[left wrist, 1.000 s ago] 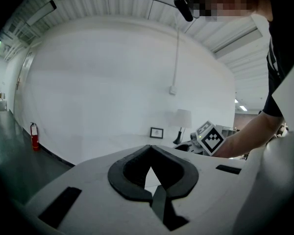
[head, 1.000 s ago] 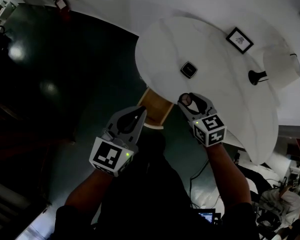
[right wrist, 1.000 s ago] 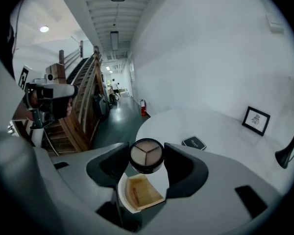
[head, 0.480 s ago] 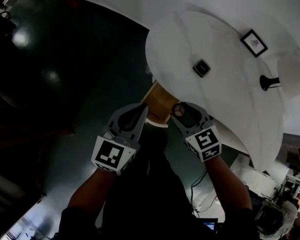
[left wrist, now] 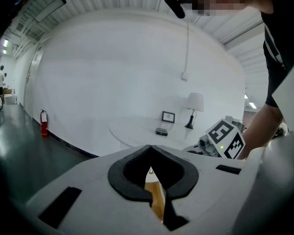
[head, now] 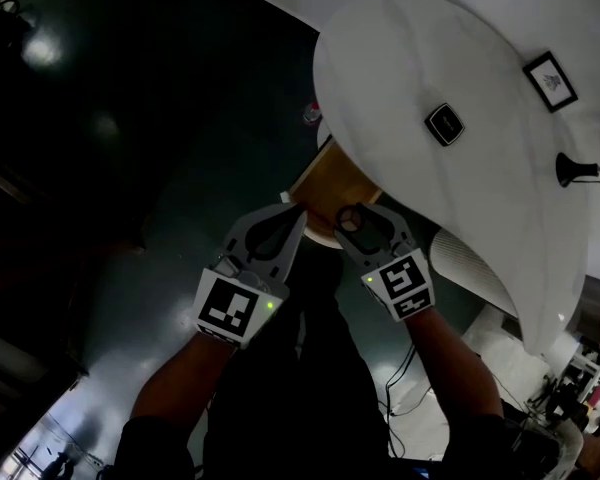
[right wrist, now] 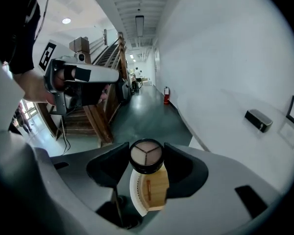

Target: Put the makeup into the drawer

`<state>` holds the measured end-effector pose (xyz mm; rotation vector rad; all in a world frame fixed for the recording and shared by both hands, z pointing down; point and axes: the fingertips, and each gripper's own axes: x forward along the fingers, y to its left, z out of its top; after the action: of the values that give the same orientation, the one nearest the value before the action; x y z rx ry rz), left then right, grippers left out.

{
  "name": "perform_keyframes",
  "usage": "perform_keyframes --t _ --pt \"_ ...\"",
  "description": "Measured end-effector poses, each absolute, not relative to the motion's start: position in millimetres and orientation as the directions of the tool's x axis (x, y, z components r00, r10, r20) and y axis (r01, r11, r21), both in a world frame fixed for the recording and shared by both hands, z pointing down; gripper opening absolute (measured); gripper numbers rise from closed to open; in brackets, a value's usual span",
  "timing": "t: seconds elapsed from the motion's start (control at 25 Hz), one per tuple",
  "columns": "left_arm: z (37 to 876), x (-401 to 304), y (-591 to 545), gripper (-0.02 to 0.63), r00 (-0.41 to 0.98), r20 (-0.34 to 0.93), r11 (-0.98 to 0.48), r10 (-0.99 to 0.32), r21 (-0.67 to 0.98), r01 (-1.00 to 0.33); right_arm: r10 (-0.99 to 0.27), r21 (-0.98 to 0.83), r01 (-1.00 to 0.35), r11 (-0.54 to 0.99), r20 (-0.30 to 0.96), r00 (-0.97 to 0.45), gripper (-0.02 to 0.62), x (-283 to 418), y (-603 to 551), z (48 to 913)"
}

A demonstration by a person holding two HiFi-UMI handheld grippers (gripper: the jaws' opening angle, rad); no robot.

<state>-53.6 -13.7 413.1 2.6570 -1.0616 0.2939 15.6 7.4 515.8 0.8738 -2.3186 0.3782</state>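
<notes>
Moved down toward 1 drawer (head: 333, 182), right gripper (head: 354, 218) clamping 1 makeup compact (right wrist: 146, 154), left gripper (head: 297, 209) alongside, closed, empty

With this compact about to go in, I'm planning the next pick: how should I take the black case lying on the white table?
Grip the black case across two opposite side edges, coming down from above on the drawer side. It lies flat and low with bare tabletop around it; the frame and lamp stand farther back.
</notes>
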Motion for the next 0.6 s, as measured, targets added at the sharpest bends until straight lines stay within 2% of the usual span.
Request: perform_keyframes --t 0.6 --pt "539.3 -60.6 -26.2 0.011 0.687 0.391 -0.637 -0.613 0.269 -0.722 -0.393 -0.08 -0.619 0.781 0.708 -0.587 0.224 1.7 -15.9 655.9"
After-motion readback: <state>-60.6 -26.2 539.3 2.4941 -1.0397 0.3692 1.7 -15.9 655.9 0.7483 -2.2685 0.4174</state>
